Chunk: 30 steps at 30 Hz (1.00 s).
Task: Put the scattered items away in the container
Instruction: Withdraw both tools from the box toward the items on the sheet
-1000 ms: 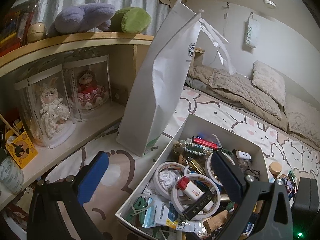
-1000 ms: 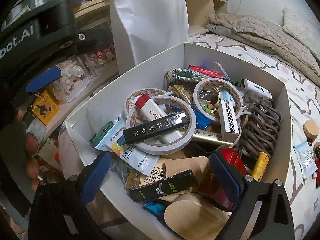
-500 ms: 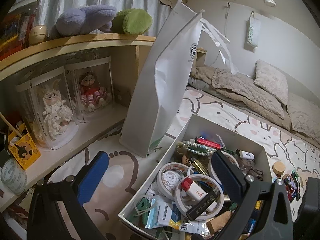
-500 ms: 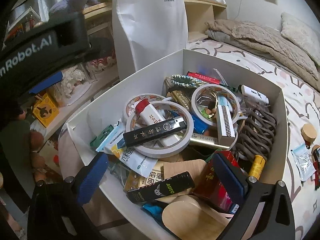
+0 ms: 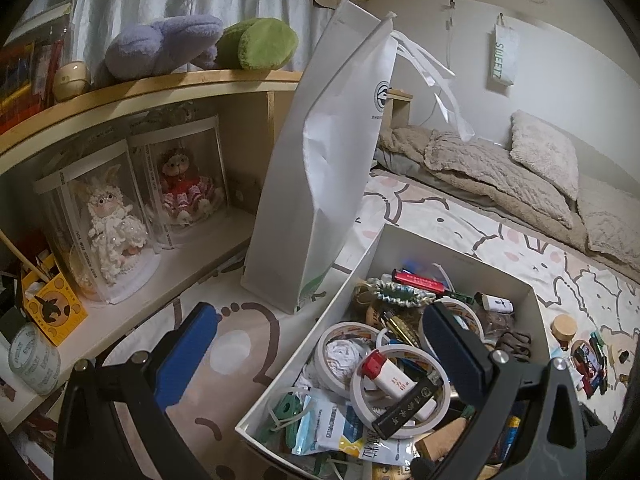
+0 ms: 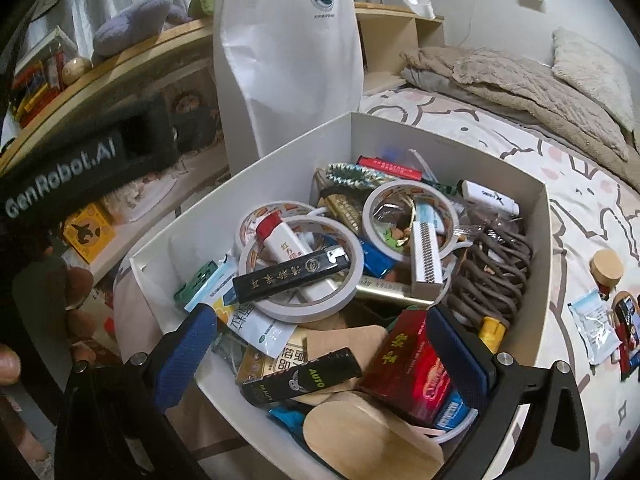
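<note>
Left gripper (image 5: 320, 344): jaws stood spread wide with nothing between them, one blue pad over the patterned bedsheet (image 5: 240, 344), the other over the box's contents.
Right gripper (image 6: 320, 344): jaws stood spread and empty above the near end of the box; a red packet (image 6: 404, 364) lay just under the right-hand pad.
Container: a white cardboard box (image 6: 280, 164) sat on the bed, open-topped and heaped nearly to the rim.
Inside, centre: a roll of white tape (image 6: 304, 268) lay flat, with a white tube with a red cap (image 6: 282, 240) resting inside its ring and a black bar with gold lettering (image 6: 292, 276) laid across it.
Inside, far side: a second tape roll (image 6: 412, 216), a red stick (image 6: 390, 167) and a white USB drive (image 6: 490, 197) lay near the back wall.
Inside, right: a brown claw hair clip (image 6: 492, 276) leaned against the side wall.
Inside, near end: a pale wooden piece (image 6: 360, 436) and a black lighter marked AUTO (image 6: 304, 376) lay on top.
Still outside: a cork-lidded jar (image 6: 608, 270), a small white sachet (image 6: 594, 326) and a few small items beside it lay on the sheet right of the box.
Behind box: a white paper bag (image 5: 324, 176) stood upright, just beside the box's far corner.
Shelf: two boxed dolls (image 5: 112, 224) stood on the lower board.
</note>
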{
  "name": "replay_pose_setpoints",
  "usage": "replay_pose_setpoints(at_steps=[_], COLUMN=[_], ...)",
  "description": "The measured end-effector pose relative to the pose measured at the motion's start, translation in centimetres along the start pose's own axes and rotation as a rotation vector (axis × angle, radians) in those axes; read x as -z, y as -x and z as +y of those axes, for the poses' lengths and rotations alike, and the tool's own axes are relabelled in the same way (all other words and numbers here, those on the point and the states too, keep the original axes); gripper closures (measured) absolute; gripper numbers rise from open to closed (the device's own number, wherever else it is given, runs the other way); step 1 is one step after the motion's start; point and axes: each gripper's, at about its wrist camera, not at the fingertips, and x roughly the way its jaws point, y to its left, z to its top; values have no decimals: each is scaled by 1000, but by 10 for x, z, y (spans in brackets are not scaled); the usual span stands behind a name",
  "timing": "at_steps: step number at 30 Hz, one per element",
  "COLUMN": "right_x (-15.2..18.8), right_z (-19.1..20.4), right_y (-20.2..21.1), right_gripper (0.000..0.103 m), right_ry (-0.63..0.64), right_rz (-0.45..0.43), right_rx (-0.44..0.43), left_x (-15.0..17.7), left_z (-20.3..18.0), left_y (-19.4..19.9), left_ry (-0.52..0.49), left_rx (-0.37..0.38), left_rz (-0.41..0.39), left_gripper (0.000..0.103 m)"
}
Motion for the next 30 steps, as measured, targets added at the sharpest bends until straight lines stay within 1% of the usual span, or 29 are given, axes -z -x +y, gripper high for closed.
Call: replay_pose_setpoints(at_steps=[9, 13, 17, 21, 24, 30], right_x=[-2, -3, -1, 3, 7, 15], right_z=[-22, -37, -56, -82, -103, -135], right_y=[25, 40, 57, 74, 87, 110], right_gripper=[0, 0, 0, 0, 0, 0], right_ry=[-24, -34, -53, -86, -122, -160], right_rz=[-53, -83, -109, -125, -137, -155], right_rx=[41, 76, 114, 154, 170, 228], left_x=[1, 0, 0, 1, 1, 3], left_z=[-14, -27, -43, -59, -73, -99], left_y=[3, 7, 8, 10, 13, 14], left_ry=[-12, -24, -30, -47, -67, -110], left_rx=[20, 53, 100, 124, 164, 185], left_rz=[-1, -6, 5, 7, 10, 15], left_gripper=[0, 0, 0, 0, 0, 0])
